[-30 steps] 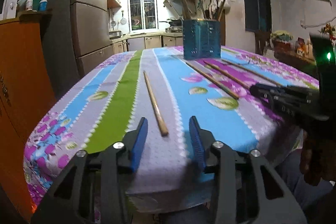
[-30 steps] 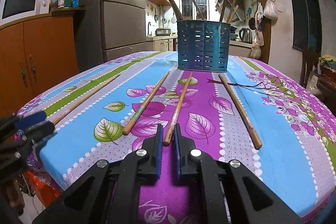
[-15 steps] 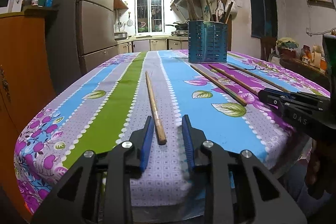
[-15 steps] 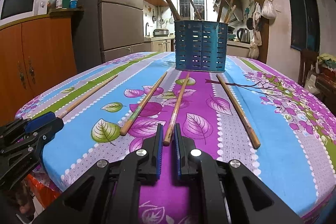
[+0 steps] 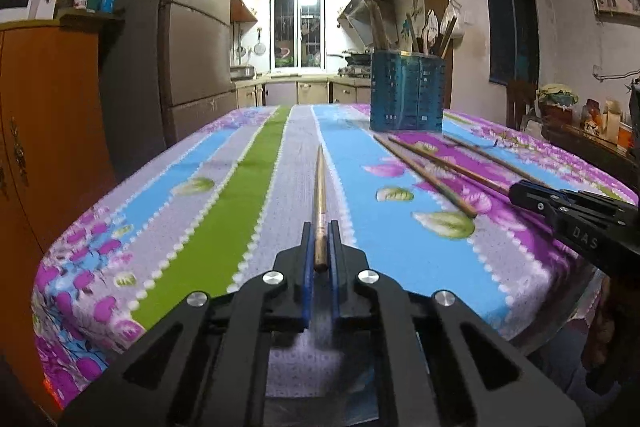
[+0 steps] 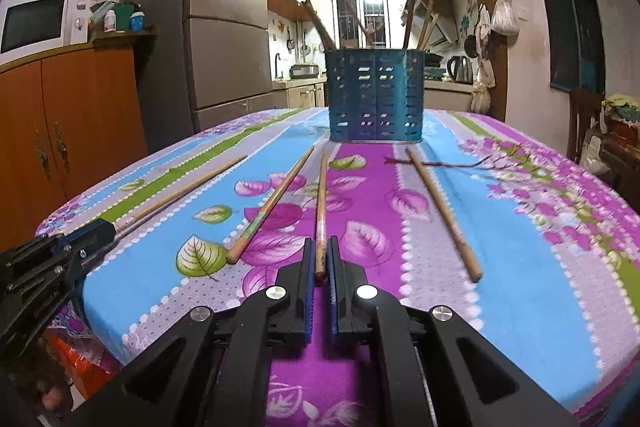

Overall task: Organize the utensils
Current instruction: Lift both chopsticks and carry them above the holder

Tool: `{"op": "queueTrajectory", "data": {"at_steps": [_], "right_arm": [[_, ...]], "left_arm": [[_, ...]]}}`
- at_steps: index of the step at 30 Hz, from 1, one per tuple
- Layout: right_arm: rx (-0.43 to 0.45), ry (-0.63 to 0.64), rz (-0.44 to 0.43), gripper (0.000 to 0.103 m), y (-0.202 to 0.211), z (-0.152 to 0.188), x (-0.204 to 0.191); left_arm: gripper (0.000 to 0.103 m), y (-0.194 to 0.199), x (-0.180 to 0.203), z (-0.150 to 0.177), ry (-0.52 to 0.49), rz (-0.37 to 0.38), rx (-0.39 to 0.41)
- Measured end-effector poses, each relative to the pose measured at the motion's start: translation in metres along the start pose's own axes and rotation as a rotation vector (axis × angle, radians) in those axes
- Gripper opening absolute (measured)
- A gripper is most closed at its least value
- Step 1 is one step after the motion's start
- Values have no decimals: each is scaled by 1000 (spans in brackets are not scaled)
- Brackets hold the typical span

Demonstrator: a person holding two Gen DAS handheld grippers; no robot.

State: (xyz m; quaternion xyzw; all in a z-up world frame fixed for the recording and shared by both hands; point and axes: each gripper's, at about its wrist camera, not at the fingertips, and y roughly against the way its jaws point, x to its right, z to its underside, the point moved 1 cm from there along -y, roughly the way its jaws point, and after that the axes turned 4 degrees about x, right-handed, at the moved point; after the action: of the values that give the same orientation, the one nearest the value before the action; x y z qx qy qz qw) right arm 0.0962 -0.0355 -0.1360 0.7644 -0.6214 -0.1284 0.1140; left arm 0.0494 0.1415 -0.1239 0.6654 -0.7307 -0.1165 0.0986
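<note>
Several wooden chopsticks lie on the striped floral tablecloth [image 5: 240, 187]. My left gripper [image 5: 319, 231] is shut on the near end of one chopstick [image 5: 319, 187] that points at the far edge. My right gripper [image 6: 319, 247] is shut on the near end of another chopstick [image 6: 321, 203]. A blue slotted utensil holder [image 6: 374, 99] stands at the far middle of the table with several utensils upright in it; it also shows in the left wrist view [image 5: 406, 91]. Each gripper shows in the other's view, the right one [image 5: 576, 223] and the left one [image 6: 52, 263].
Loose chopsticks lie left [image 6: 272, 199] and right [image 6: 440, 211] of my right gripper. An orange cabinet [image 6: 68, 115] with a microwave [image 6: 36, 21] stands left of the table beside a tall fridge [image 6: 224, 27]. A sideboard with jars [image 5: 592, 131] is at the right.
My left gripper moved forward over the chopstick's end and closed on it. My right gripper moved slightly forward, and the chopstick's end now sits between its fingers.
</note>
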Motion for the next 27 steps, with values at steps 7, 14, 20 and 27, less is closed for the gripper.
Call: {"op": "queueTrajectory", "data": {"at_steps": [7, 14, 20, 27], "right_arm": [[81, 37, 24, 7, 30, -31, 10], [211, 101, 3, 7, 61, -78, 13], [271, 118, -50, 7, 64, -127, 25], [257, 75, -123, 7, 49, -172, 44]], "left_arm": [[5, 19, 4, -42, -27, 8, 119], [5, 26, 12, -91, -56, 37, 249], [5, 10, 15, -134, -56, 81, 291], [5, -4, 18, -177, -51, 121, 305]]}}
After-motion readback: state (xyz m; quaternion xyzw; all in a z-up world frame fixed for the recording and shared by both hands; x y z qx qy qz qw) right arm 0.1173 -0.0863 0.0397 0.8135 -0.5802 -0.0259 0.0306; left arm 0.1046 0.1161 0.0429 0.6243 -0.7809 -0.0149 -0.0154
